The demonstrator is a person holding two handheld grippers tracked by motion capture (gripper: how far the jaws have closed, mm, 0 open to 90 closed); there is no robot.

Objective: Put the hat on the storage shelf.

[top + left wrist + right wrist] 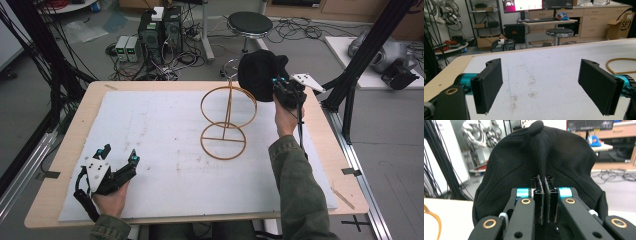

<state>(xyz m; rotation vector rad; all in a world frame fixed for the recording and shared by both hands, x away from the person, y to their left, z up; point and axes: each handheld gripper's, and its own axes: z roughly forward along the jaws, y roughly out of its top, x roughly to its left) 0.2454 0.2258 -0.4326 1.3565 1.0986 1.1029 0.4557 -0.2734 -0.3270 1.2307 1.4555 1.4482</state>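
right claw (544, 195) clenched on black cap (541, 162), upper right, beside gold wire stand (226, 122) | left claw (544, 85) released, resting lower left on counter (80, 120)

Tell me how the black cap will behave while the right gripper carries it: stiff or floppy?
Probably floppy: the black cap bunches into a fold where the right gripper pinches it. It hangs rounded, so likely light. Lowered onto the gold wire stand, the cloth may drape over its top ring.

The left gripper (541, 85) held its black jaws wide apart, nothing between them, low over the white mat (544, 65) on the desk (444, 75); a gold ring's (621, 62) arc lay at right.
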